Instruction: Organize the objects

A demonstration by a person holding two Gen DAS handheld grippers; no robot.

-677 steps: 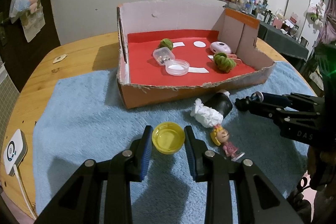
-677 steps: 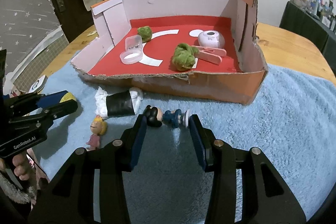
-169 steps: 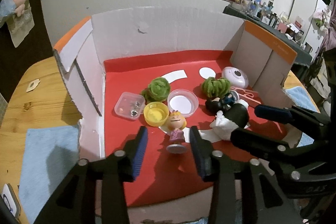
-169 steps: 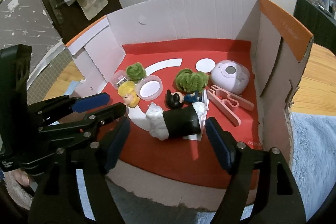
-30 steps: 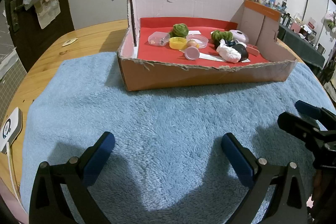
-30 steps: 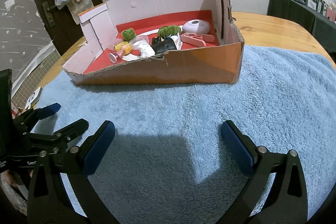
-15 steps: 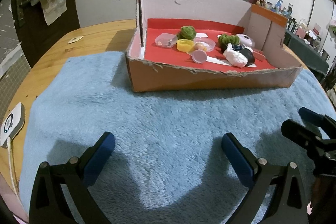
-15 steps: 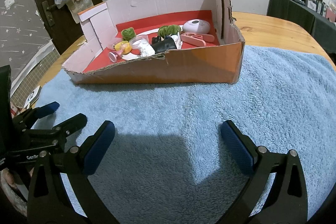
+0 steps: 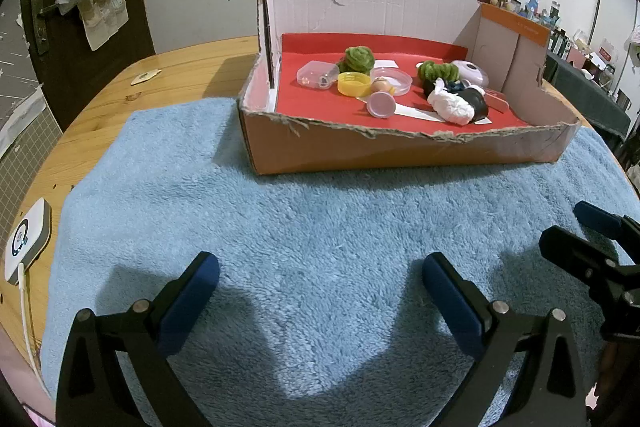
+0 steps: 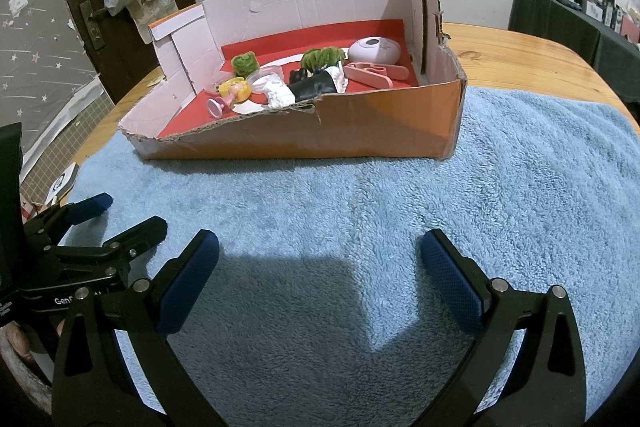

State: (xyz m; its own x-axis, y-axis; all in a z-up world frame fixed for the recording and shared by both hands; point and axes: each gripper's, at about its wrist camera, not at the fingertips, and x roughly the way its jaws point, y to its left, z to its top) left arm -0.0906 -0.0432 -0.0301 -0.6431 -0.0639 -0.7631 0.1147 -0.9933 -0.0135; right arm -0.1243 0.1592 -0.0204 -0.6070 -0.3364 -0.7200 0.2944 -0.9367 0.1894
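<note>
**Cardboard box holding every small object, both grippers spread over the towel**

Cardboard box (image 9: 400, 151) is sitting in the upper middle of the left wrist view, well apart from the left gripper (image 9: 320, 283), whose blue-padded fingers (image 9: 192, 291) are standing wide apart at the bottom of the frame, gripping nothing. The right gripper (image 10: 320, 267) is likewise hanging spread and empty at the bottom of its own view, and it is showing again at the right edge of the left wrist view. Between the grippers and the box, only the blue towel (image 9: 320, 219) is lying, covering the wooden table (image 9: 180, 67).

Inside the box, on the red lining, the objects are crowding together toward the middle. A yellow cap (image 9: 354, 83) is resting just beside a clear lidded case (image 9: 317, 75) and a green pompom (image 9: 358, 58). A blonde doll (image 10: 236, 91) is lying on its side, its round pink base (image 9: 382, 105) facing the torn front wall. To its right, a black-and-white bundle (image 9: 460, 105) is lying near a second green pompom (image 9: 438, 70), a white oval device (image 10: 374, 51) and a pink clip (image 10: 374, 73). A clear round dish (image 9: 392, 79) is sitting behind the doll.

At the left edge of the left wrist view, a white gadget with a cable (image 9: 26, 241) is resting on the table beside the towel.
</note>
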